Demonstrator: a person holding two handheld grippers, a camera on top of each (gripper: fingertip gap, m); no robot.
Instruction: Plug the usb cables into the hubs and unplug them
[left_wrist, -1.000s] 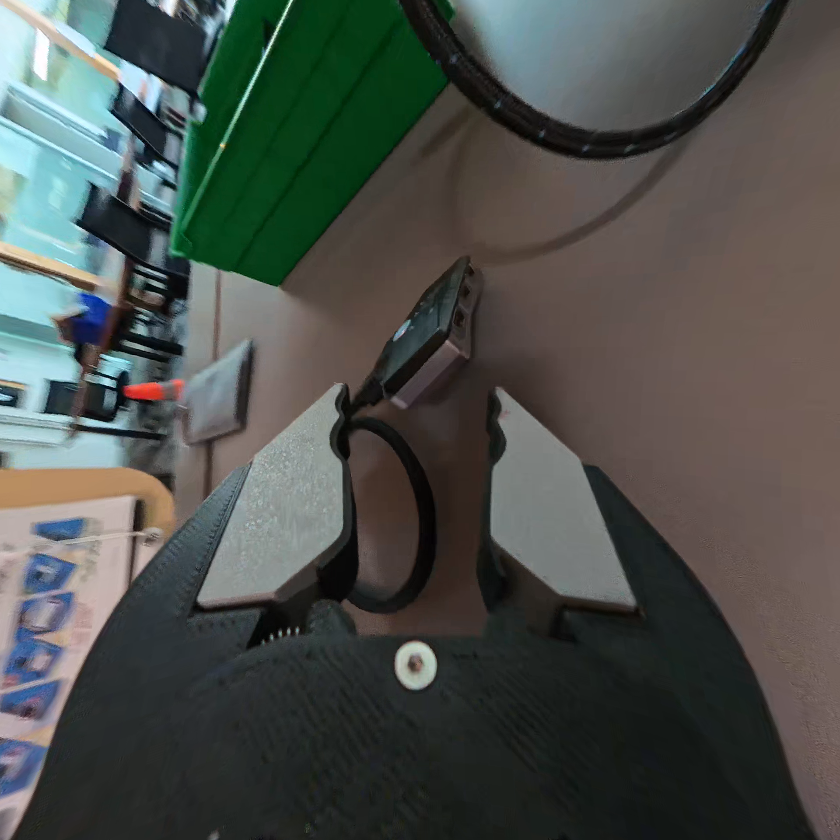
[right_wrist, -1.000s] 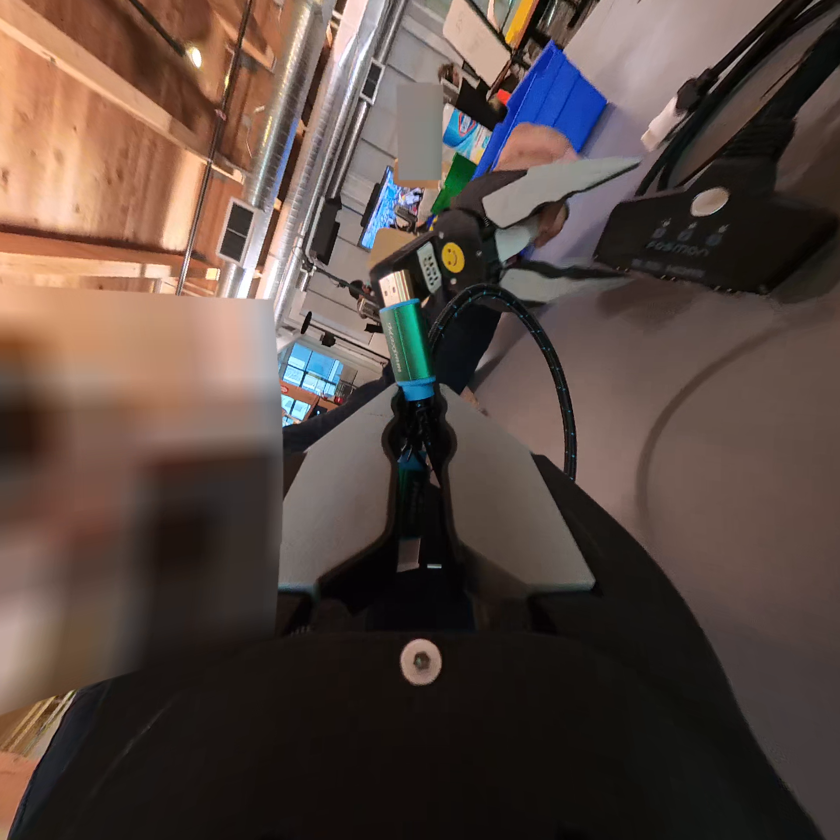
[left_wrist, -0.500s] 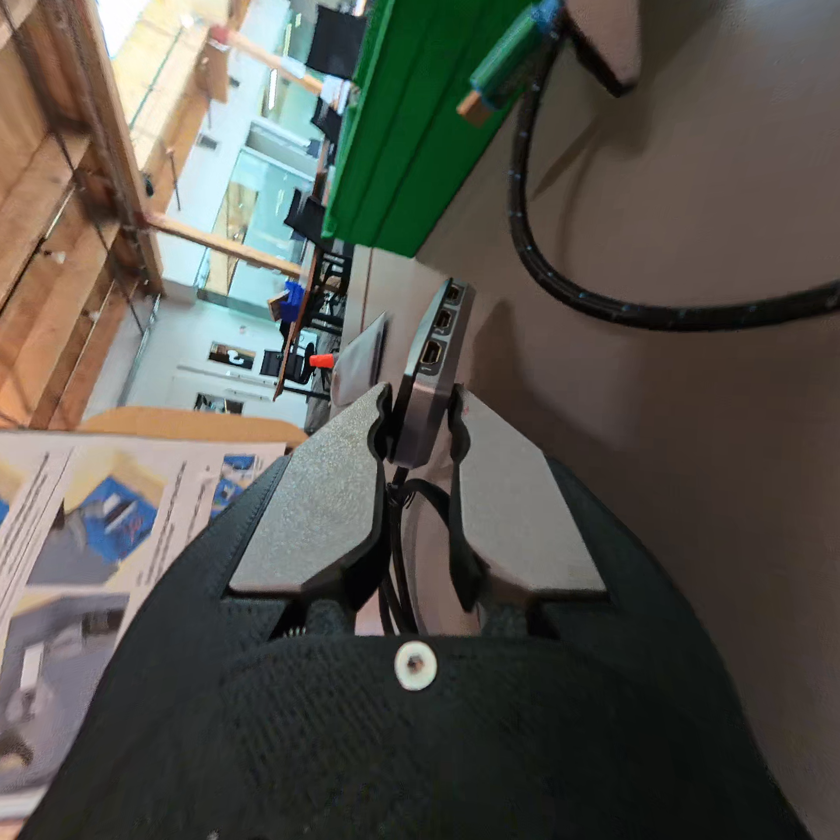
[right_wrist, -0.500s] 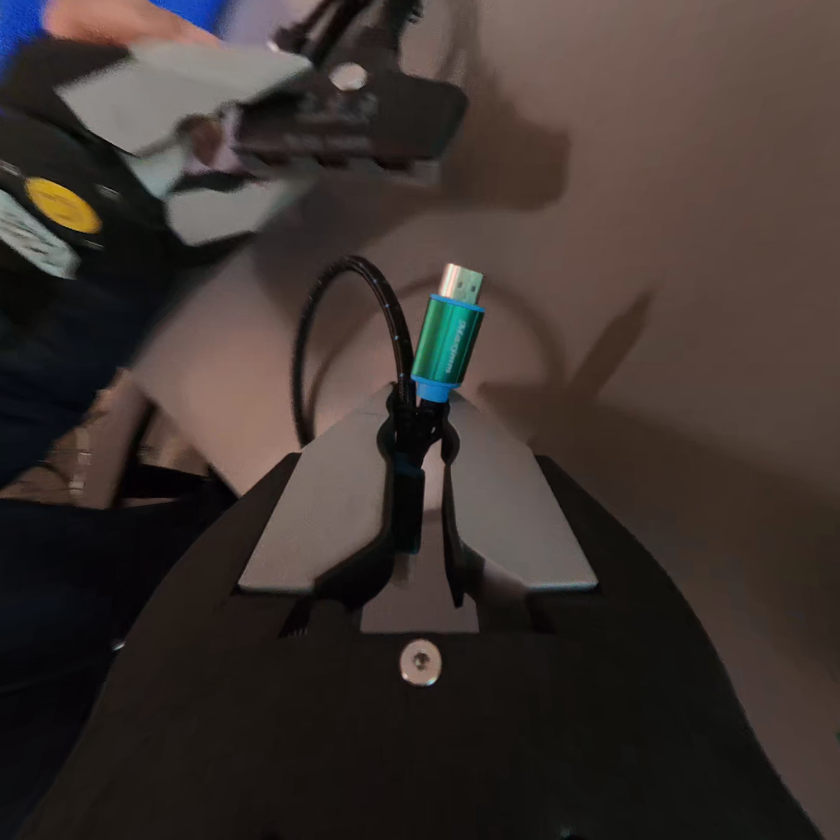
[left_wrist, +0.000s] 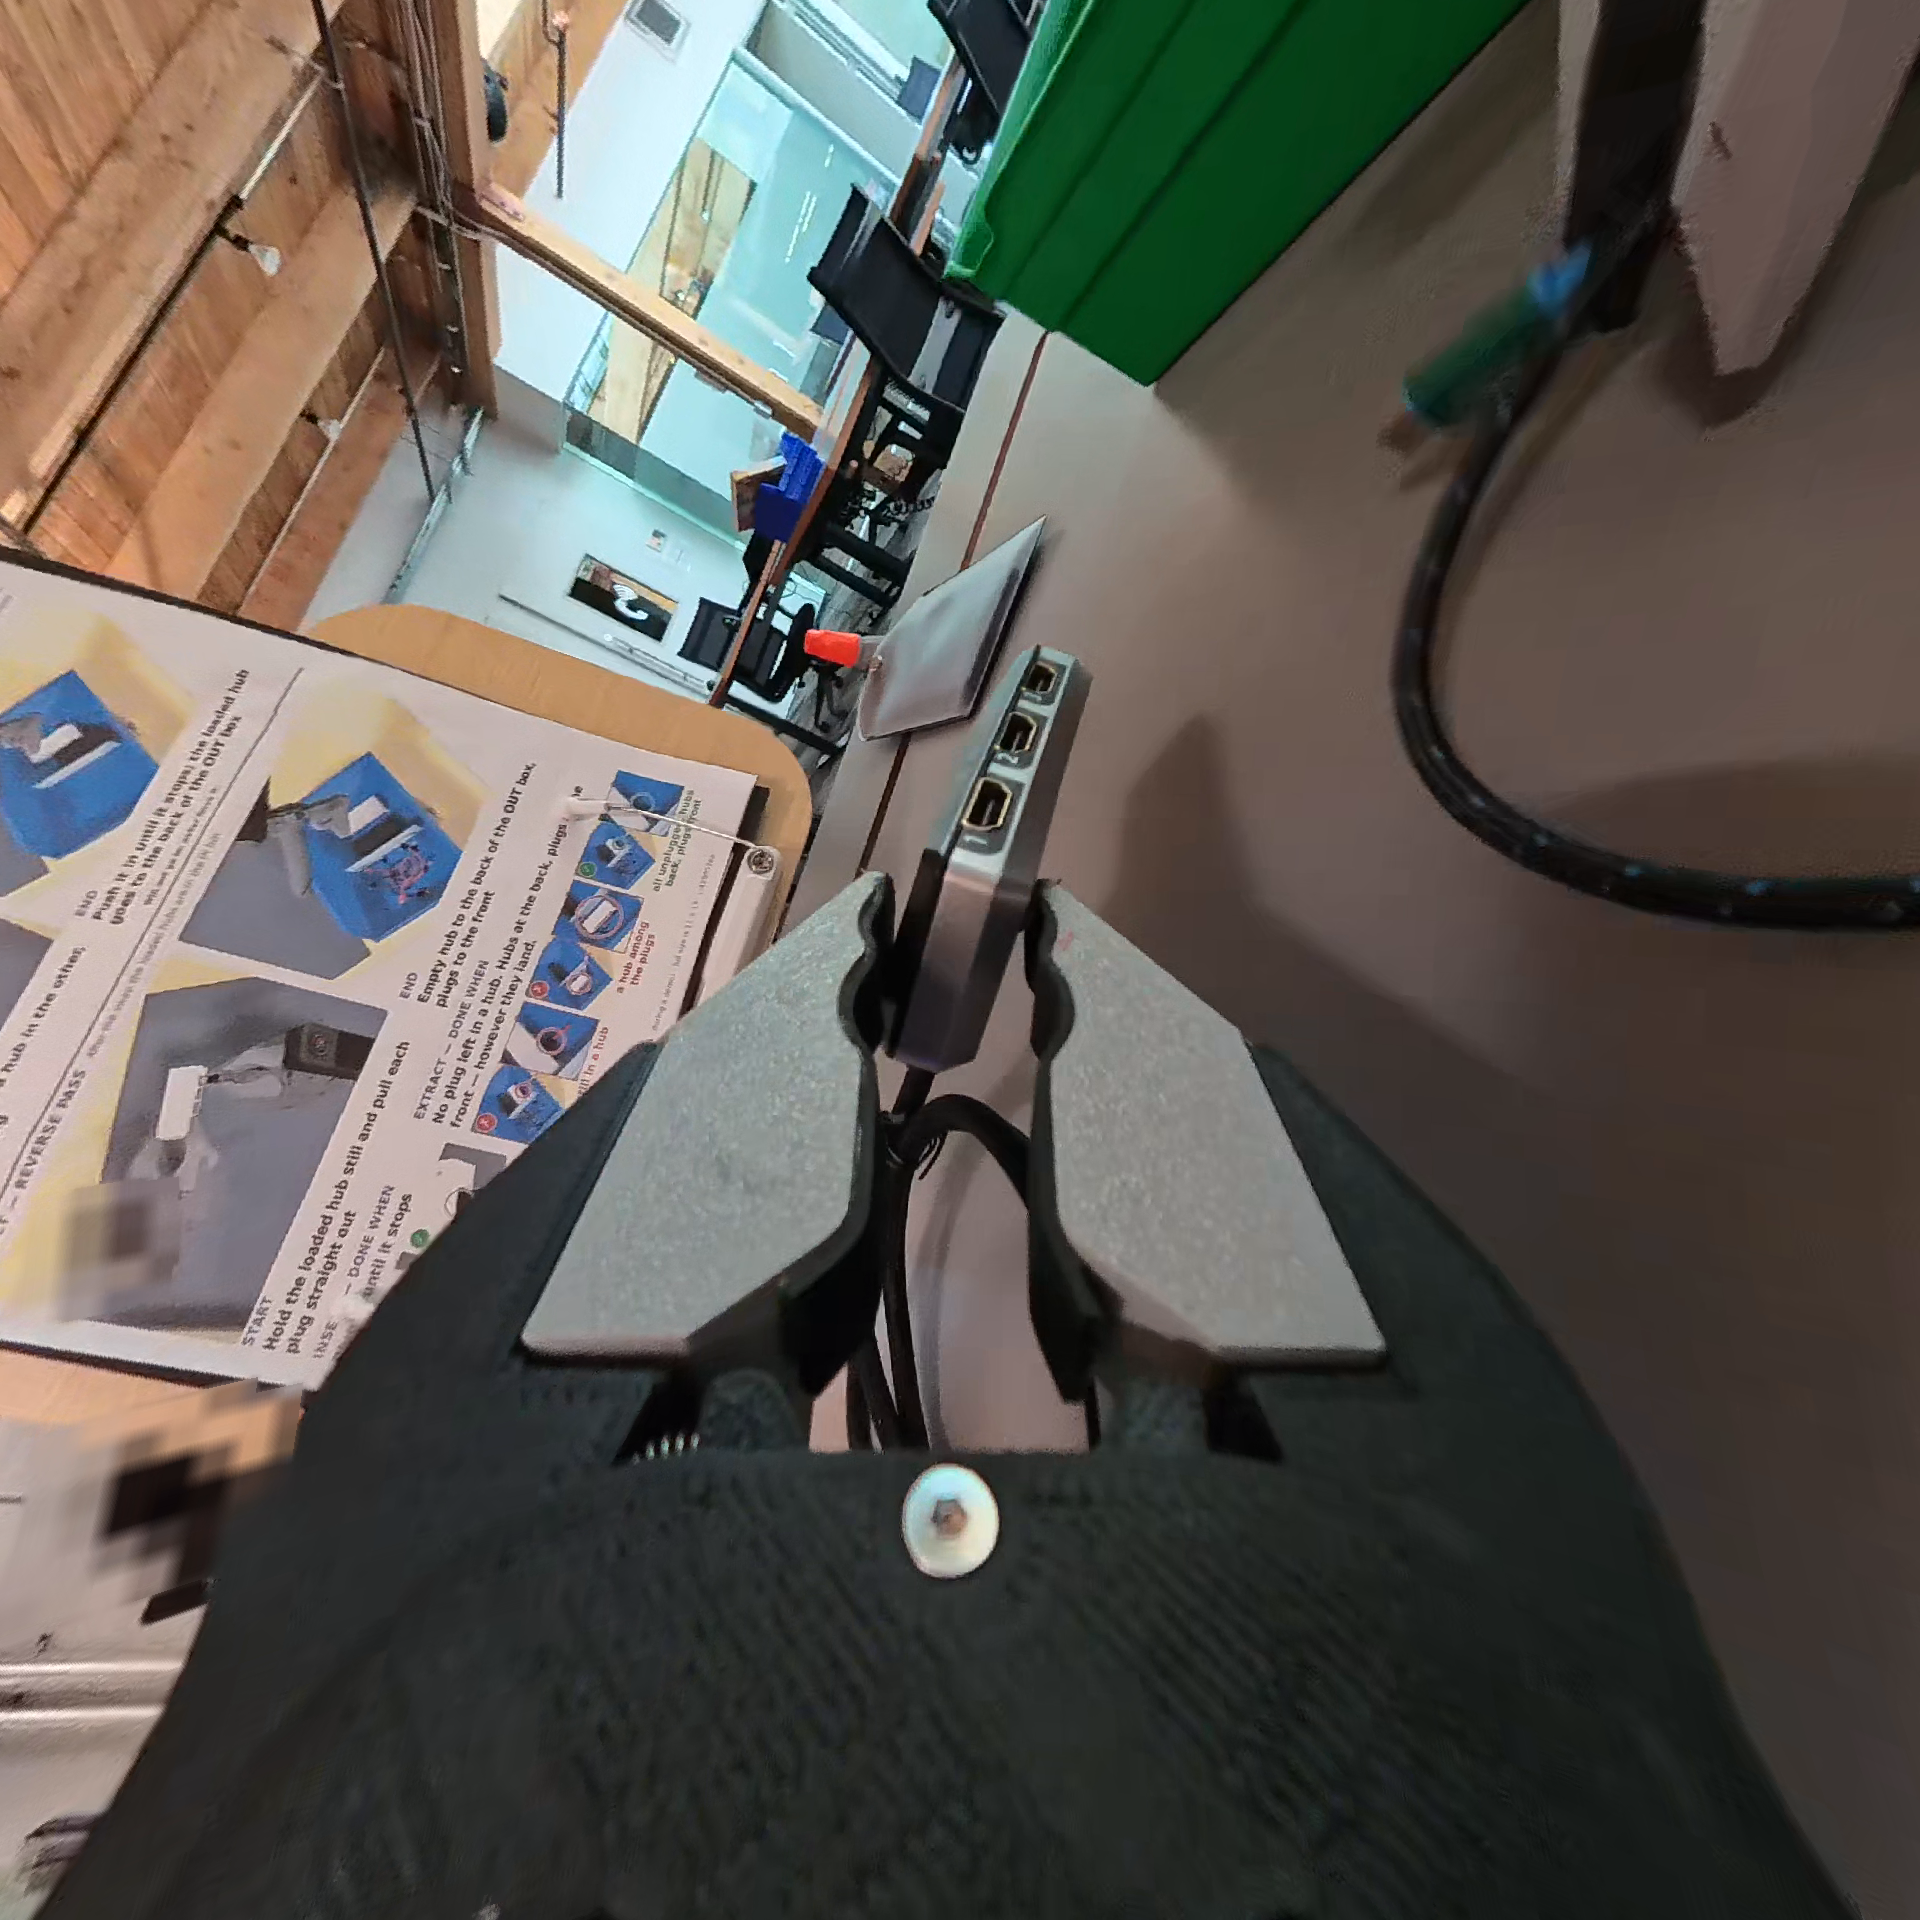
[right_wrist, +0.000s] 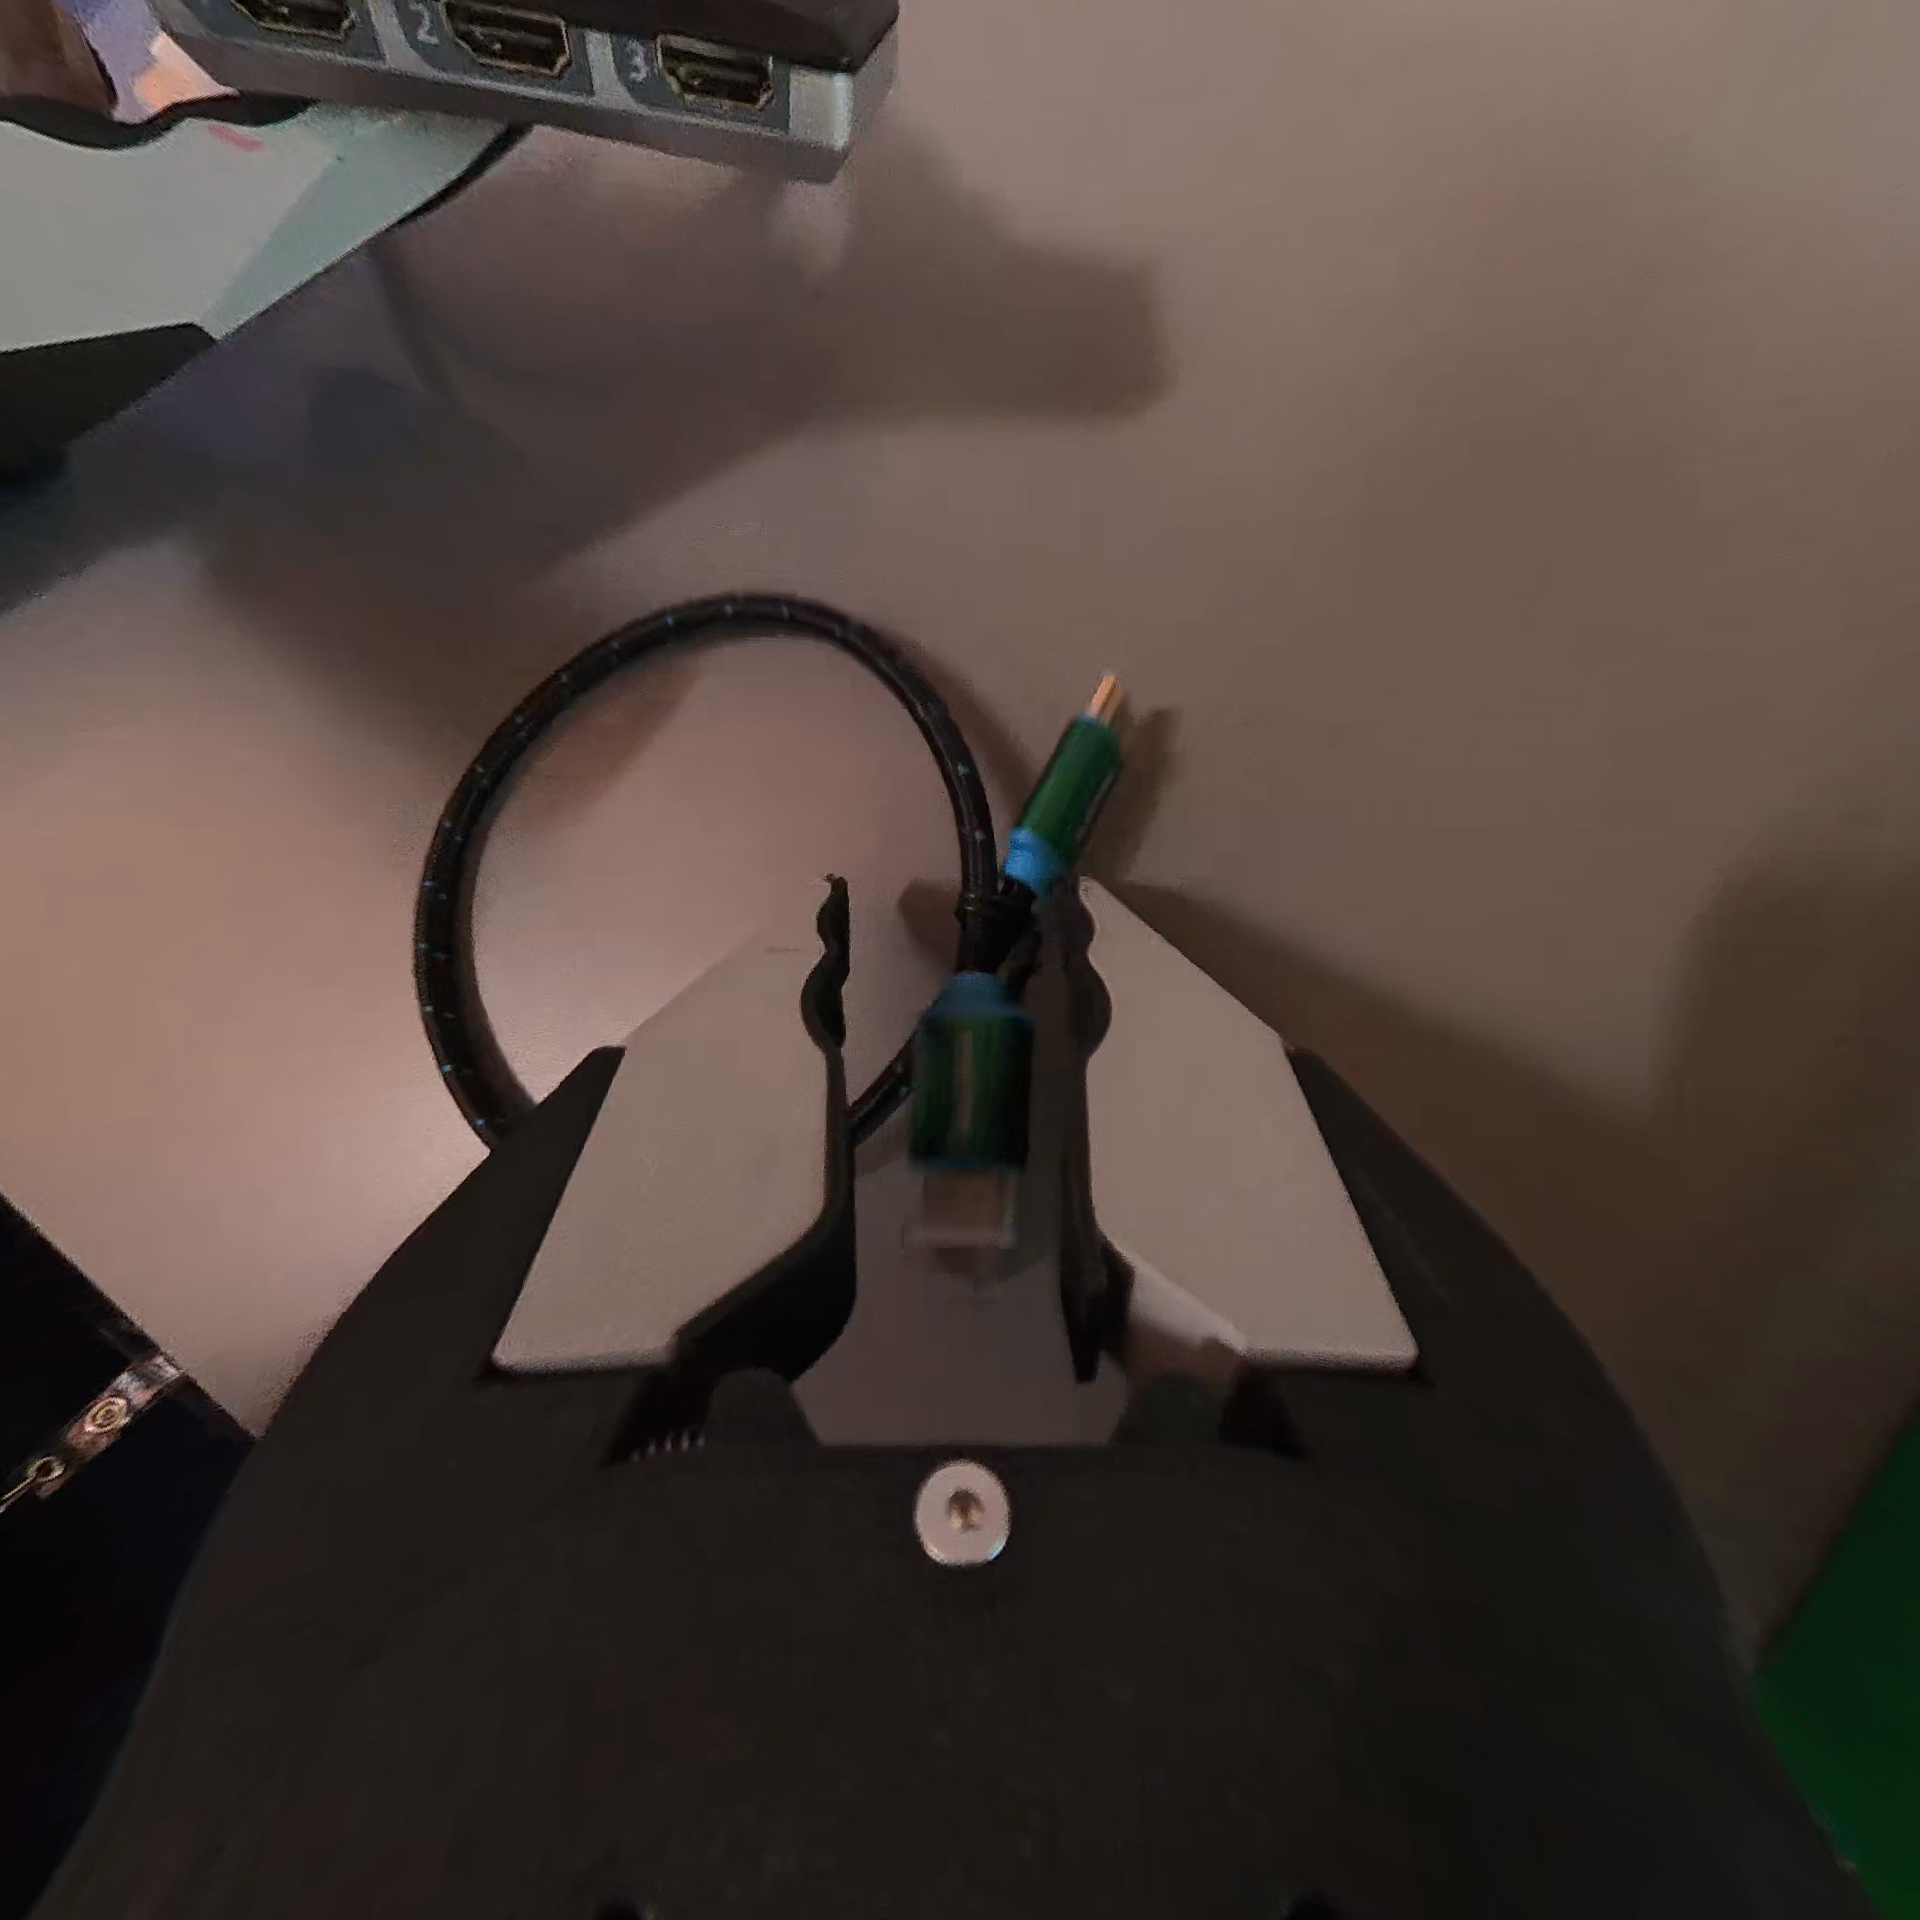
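Observation:
My left gripper (left_wrist: 961, 914) is shut on a slim grey hub (left_wrist: 1003, 800) with three ports along its edge, held on edge above the brown table (left_wrist: 1558, 1299); its thin black lead hangs back between the fingers. My right gripper (right_wrist: 956, 888) is open. A short braided black cable (right_wrist: 520, 790) with two green plugs lies loose in the gap: one plug (right_wrist: 1065, 779) points outward past the tips, the other (right_wrist: 971, 1081) hangs against the right finger. The hub (right_wrist: 623, 94) shows at the top left of the right wrist view. The plug (left_wrist: 1486, 353) and cable (left_wrist: 1455, 748) are blurred in the left wrist view.
A green bin (left_wrist: 1195, 156) stands at the table's far side. A printed instruction sheet (left_wrist: 312, 935) on a board sits left of my left gripper. A flat grey plate (left_wrist: 956, 644) lies beyond the hub. A green edge (right_wrist: 1849, 1662) shows at lower right. Across from one pair of fingers to the other is roughly 15 cm.
My left gripper closed on the hub and lifted it. My right gripper swung down toward the table, then opened; the cable it clamped now sits loose between its fingers.

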